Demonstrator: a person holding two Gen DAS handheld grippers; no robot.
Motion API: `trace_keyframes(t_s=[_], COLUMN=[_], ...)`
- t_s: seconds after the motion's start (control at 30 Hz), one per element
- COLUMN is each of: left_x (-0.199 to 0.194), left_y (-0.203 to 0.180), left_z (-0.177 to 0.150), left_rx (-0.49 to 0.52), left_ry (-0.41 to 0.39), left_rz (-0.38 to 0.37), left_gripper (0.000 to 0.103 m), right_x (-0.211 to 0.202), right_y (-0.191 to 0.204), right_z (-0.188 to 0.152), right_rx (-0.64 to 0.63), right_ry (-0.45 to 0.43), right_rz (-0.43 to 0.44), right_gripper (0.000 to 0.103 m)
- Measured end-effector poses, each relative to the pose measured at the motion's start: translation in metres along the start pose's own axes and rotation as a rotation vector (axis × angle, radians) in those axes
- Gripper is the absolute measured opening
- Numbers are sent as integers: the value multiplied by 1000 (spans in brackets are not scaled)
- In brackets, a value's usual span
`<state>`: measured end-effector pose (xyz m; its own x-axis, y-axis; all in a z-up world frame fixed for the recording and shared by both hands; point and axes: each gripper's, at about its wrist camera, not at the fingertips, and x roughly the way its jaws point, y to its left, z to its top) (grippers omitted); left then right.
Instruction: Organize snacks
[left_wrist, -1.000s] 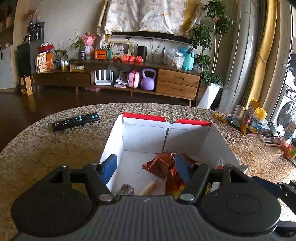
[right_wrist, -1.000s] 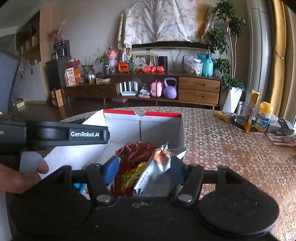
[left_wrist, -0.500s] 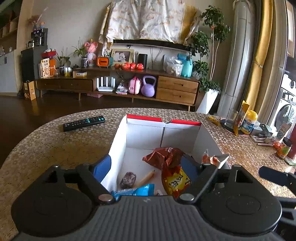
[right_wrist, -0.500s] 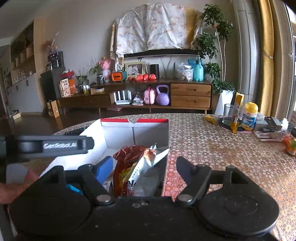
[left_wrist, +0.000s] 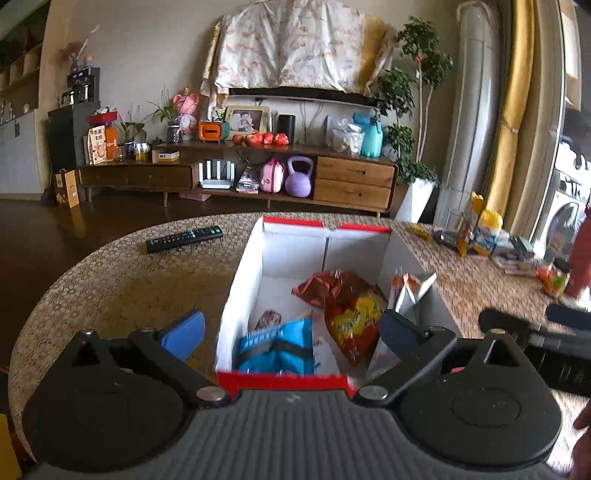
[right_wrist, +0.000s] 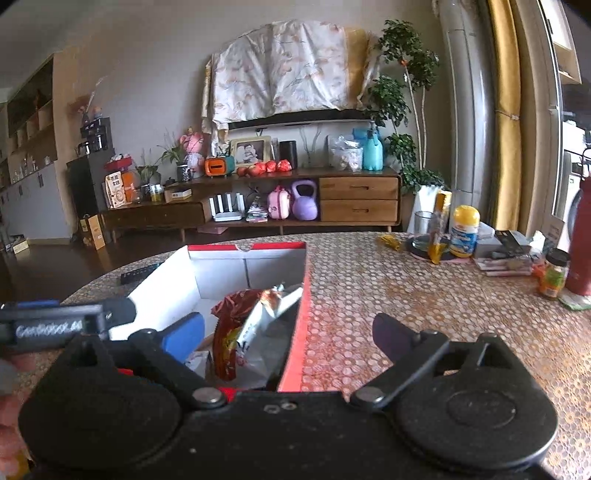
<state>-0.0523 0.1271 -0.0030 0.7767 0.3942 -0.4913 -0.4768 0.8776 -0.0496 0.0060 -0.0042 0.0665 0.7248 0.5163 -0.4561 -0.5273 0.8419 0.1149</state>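
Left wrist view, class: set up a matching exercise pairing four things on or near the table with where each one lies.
Things:
1. blue packet
2. remote control
3. purple kettlebell
4. yellow-capped bottle

Places:
A. on the table, left of the box
B. on the cabinet's lower shelf
C. inside the box, near end
D. on the table, right of the box

Pairs: 1-C, 2-A, 3-B, 4-D

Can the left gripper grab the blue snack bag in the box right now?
Probably yes. The blue snack bag lies on top at the near end of the open box, just ahead of the left gripper. Its fingers are opening, with nothing held between them and nothing covering the bag.
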Motion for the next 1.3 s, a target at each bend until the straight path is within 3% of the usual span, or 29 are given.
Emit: trace_keyframes(t_s=[0.1,1.3], left_x=[-5,-33], left_y=[2,-1], left_z=[-9,-22], left_rx=[8,32], left_ry=[1,-28], left_rz=[13,4], left_gripper=[102,102], right_x=[-6,-26], right_y=[-3,-4], right_z=[-3,-21], right_rx=[3,25], right_ry=[-3,3], right_rz=[-11,-16], right_gripper=[103,103])
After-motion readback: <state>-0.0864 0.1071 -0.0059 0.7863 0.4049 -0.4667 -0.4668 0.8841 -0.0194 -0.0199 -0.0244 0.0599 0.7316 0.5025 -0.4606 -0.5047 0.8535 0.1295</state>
